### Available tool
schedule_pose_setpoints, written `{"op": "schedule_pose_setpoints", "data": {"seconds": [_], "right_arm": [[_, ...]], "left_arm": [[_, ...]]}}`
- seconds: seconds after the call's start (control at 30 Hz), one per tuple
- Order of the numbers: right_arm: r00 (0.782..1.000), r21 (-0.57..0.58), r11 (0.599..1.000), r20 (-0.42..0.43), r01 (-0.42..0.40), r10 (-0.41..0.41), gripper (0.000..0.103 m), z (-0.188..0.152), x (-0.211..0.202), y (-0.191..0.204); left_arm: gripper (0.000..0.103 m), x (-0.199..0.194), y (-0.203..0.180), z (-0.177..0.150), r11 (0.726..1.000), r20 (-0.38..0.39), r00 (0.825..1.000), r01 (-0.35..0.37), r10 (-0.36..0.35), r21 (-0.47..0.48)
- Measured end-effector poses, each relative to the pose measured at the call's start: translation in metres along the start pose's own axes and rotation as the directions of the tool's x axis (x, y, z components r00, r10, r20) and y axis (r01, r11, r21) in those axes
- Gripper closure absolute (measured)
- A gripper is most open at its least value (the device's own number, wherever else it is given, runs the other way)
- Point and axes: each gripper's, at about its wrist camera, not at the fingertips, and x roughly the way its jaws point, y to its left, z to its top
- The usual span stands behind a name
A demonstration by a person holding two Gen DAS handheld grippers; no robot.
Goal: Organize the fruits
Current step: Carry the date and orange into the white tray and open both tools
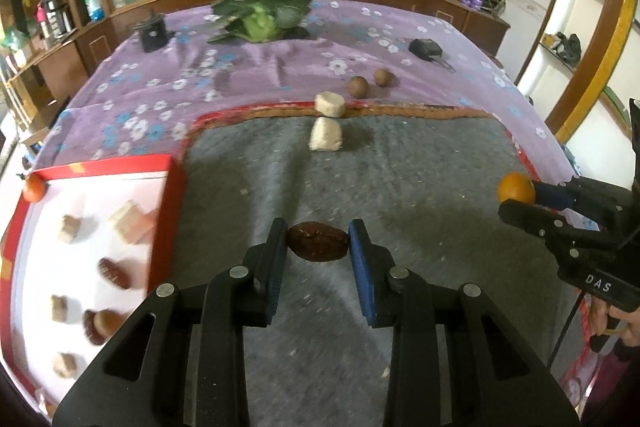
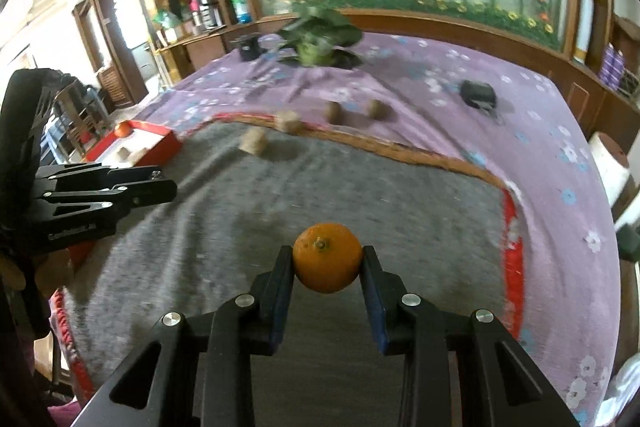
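Left wrist: tongs [image 1: 318,241] grip date [image 1: 318,242] beside tray's red rim [image 1: 166,227].

Left gripper [image 1: 318,241]: fingers level, pointing forward, pads pressed on both ends of a brown date [image 1: 318,242] held between the tips. Right gripper [image 2: 327,259]: same pose, clamped on an orange [image 2: 327,257] at the fingertips, stem end facing its camera. The right gripper sits off to the left one's right side, roughly abreast; the person's hand [image 1: 614,323] wraps its handle.

Grey mat [image 1: 420,187] open; red tray [image 1: 168,211] borders left.
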Motion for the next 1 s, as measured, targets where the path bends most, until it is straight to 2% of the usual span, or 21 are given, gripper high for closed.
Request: {"op": "schedule_pose_setpoints", "data": {"seconds": [0.3, 0.67, 0.87, 1.0], "right_arm": [[0.997, -0.092, 0.993, -0.022, -0.071, 0.07, 0.071, 0.013, 0.014, 0.059], [0.989, -0.198, 0.969, -0.046, -0.147, 0.141, 0.071, 0.032, 0.034, 0.128], [0.979, -0.243, 0.949, -0.07, -0.202, 0.19, 0.071, 0.043, 0.049, 0.162], [0.97, -0.272, 0.931, -0.091, -0.242, 0.225, 0.071, 0.05, 0.059, 0.186]], "left_arm": [[0.073, -0.023, 0.036, -0.014, 0.994, 0.025, 0.996, -0.089, 0.091, -0.057], [0.073, -0.046, 0.093, -0.032, 0.973, 0.033, 0.983, -0.176, 0.183, -0.152], [0.073, -0.054, 0.138, -0.044, 0.943, 0.013, 0.969, -0.237, 0.246, -0.233], [0.073, -0.058, 0.171, -0.054, 0.912, -0.013, 0.955, -0.285, 0.295, -0.295]]}}
